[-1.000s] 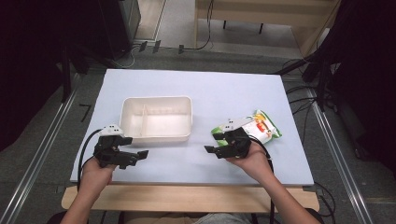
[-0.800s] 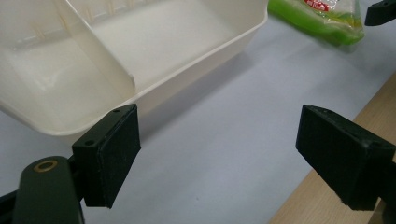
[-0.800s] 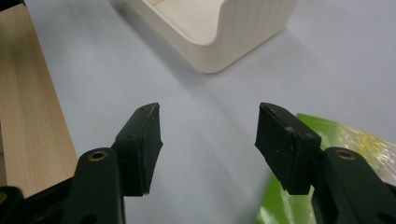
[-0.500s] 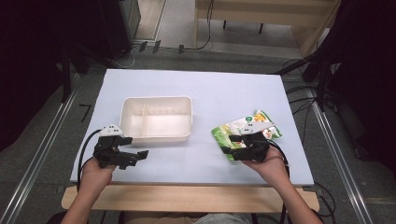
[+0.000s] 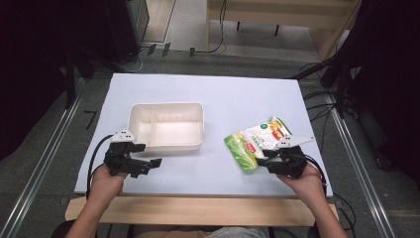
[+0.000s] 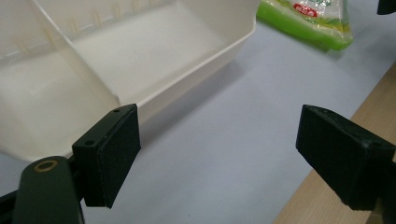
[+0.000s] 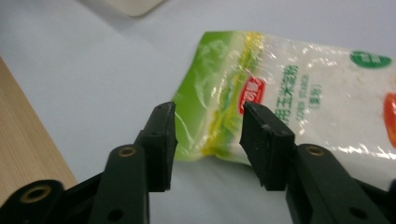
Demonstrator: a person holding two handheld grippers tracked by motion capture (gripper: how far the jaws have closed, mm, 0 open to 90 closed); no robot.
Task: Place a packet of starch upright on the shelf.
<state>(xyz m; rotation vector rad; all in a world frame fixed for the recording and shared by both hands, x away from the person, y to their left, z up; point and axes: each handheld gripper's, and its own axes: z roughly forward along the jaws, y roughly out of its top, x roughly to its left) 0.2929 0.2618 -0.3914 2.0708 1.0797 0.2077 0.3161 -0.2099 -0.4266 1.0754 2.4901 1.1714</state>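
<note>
right claw (image 7: 208, 140): partly open, straddling near green edge of packet (image 7: 299, 88) flat on worktop (image 5: 237, 94) | left claw (image 6: 224, 154): wide, beside tray (image 6: 140, 60)

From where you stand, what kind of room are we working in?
Probably a lab or recording workstation, not a kitchen: a pale work board on a wooden bench, cables trailing over grey flooring, and dark equipment racks behind the table.

The left gripper (image 6: 219, 158) has its jaws spread wide over the pale blue table (image 6: 224, 130). Upper left sits a white divided tray (image 6: 154, 60), its corner just behind one jaw. A green packet (image 6: 308, 21) lies top right, wooden edge (image 6: 322, 186) lower right.
</note>
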